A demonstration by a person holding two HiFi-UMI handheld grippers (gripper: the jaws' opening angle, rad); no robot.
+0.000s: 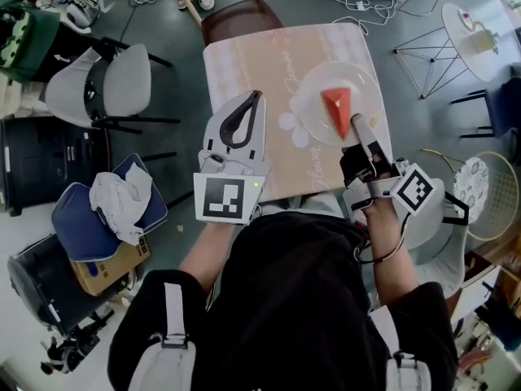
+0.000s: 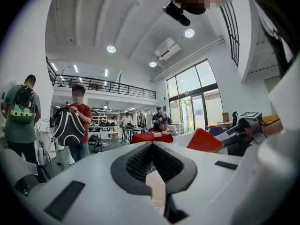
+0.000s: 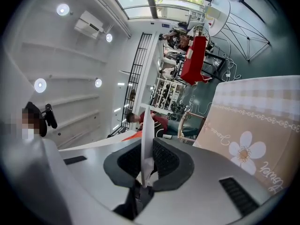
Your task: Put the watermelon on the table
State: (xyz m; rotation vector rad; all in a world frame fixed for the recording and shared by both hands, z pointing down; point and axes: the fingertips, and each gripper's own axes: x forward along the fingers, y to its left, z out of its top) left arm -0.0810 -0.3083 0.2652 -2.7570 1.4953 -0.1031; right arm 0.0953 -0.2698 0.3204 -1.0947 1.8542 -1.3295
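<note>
While the left gripper (image 1: 258,97) is held over the table (image 1: 244,63) with its fingers closed on nothing, 1 red watermelon (image 1: 336,106) slice is seen lying on a white plate (image 1: 313,96), whose near rim is clamped by the fingers of the right gripper (image 1: 356,122).

In right gripper view, cannot see watermelon (image 3: 131,136) beyond an orange sliver behind plate (image 3: 146,125). In head view, cannot see near part of chair (image 1: 236,15) under table (image 1: 244,80); cannot read script on table
</note>
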